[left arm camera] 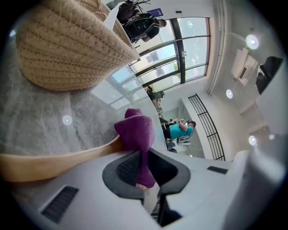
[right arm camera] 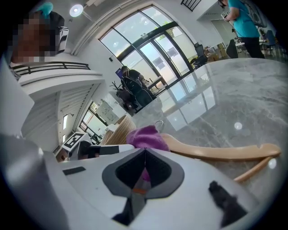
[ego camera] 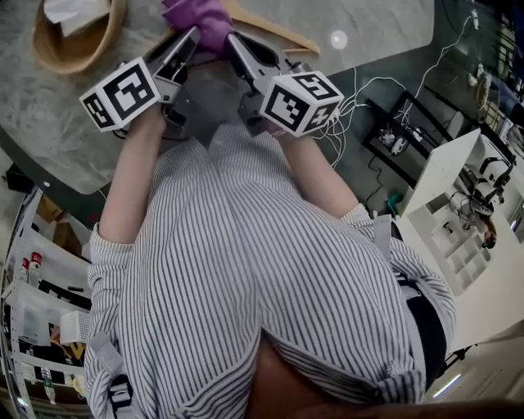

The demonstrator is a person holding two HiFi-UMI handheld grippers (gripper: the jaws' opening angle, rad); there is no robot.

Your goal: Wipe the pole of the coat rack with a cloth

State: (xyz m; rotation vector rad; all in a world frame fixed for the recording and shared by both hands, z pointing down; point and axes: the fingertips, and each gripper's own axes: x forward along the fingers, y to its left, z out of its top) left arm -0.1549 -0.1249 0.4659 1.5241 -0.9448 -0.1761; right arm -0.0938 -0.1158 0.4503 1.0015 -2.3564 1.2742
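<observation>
A purple cloth [ego camera: 201, 18] lies bunched over a wooden coat hanger [ego camera: 278, 34] on the grey marble table [ego camera: 49, 123]. My left gripper [ego camera: 190, 39] and right gripper [ego camera: 233, 41] meet at the cloth, one from each side. In the left gripper view the cloth [left arm camera: 137, 134] hangs down between the jaws of the left gripper [left arm camera: 143, 164], which is shut on it, with the hanger arm [left arm camera: 54, 159] just behind. In the right gripper view the right gripper [right arm camera: 144, 170] is shut on a fold of the cloth [right arm camera: 146, 137] above the hanger [right arm camera: 216, 152]. No coat rack pole is in view.
A woven basket [ego camera: 78, 41] holding something white stands on the table to the left of the grippers. The table edge curves close to the person's body. Cables [ego camera: 368, 90] and a white workbench [ego camera: 458, 229] lie to the right, and shelving [ego camera: 33, 303] at lower left.
</observation>
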